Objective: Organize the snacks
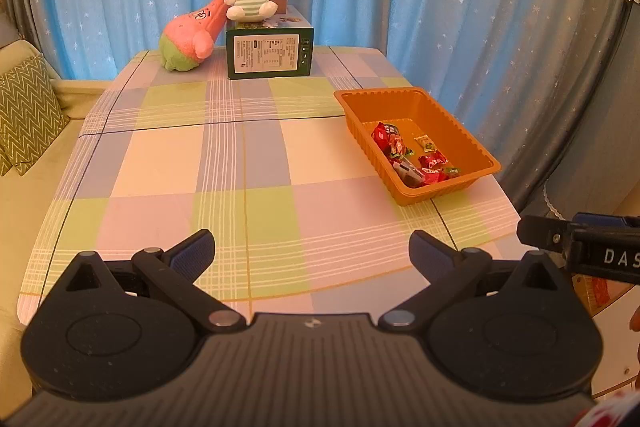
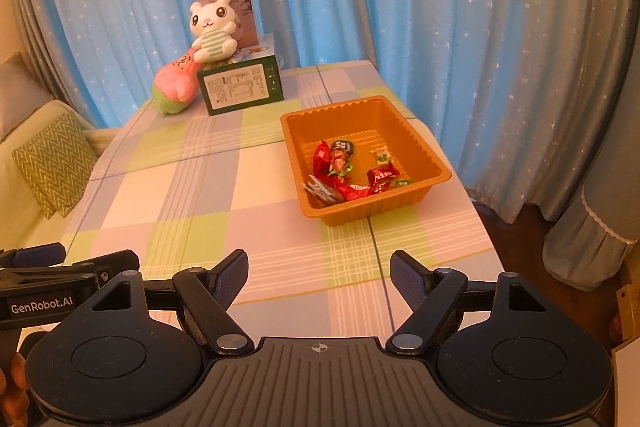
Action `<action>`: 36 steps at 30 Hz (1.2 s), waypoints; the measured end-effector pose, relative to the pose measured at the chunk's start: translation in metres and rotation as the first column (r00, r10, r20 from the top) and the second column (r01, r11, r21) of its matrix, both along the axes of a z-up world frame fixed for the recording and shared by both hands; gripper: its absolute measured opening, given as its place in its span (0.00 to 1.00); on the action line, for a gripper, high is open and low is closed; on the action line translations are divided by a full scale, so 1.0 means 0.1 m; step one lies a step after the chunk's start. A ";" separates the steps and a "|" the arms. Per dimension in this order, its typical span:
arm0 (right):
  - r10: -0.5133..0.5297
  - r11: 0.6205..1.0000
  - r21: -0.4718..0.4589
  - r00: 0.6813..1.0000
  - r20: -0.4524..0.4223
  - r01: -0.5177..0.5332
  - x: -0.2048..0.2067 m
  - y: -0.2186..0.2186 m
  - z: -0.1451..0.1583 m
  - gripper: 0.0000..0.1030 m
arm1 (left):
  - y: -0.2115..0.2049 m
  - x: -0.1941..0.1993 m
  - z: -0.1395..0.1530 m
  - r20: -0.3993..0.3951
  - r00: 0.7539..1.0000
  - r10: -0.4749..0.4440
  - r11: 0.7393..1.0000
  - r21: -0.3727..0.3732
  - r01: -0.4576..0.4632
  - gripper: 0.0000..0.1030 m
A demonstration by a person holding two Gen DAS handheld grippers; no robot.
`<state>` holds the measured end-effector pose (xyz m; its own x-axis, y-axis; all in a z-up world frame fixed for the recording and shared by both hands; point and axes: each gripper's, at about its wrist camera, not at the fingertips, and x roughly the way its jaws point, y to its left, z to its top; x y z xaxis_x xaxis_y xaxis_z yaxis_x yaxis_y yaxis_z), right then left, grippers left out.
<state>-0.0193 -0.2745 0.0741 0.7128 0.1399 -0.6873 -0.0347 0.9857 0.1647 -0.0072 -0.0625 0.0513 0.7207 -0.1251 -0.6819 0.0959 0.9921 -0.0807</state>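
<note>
The left black two-finger gripper [image 1: 311, 253] stands with its jaws wide apart over the checked pastel tablecloth [image 1: 224, 163], nothing between them. The right black gripper [image 2: 319, 273] is likewise spread and empty above the table's near edge. Well ahead of both, the wrapped red and green snacks [image 2: 352, 173] lie inside the shallow orange plastic tray [image 2: 420, 143], which sits on the right side of the table.

Glossy ribbed plastic tray [image 2: 416, 131]
</note>
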 end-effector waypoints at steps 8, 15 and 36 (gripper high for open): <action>0.001 1.000 -0.001 1.000 -0.004 -0.001 0.00 0.00 -0.01 0.75 | -0.01 -0.03 0.00 0.002 1.000 -0.001 1.000 0.000 0.001 1.00; 0.001 1.000 0.000 1.000 -0.006 -0.001 0.01 0.00 -0.01 0.75 | -0.02 -0.02 0.01 0.008 1.000 -0.006 1.000 -0.001 0.006 1.00; 0.011 1.000 -0.002 1.000 -0.005 -0.011 0.03 0.01 -0.01 0.75 | -0.01 0.01 0.06 0.021 1.000 -0.004 1.000 0.004 0.004 1.00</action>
<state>-0.0163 -0.2732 0.0730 0.7078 0.1461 -0.6911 -0.0445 0.9857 0.1627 -0.0064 -0.0633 0.0569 0.7342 -0.1255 -0.6672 0.1016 0.9920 -0.0748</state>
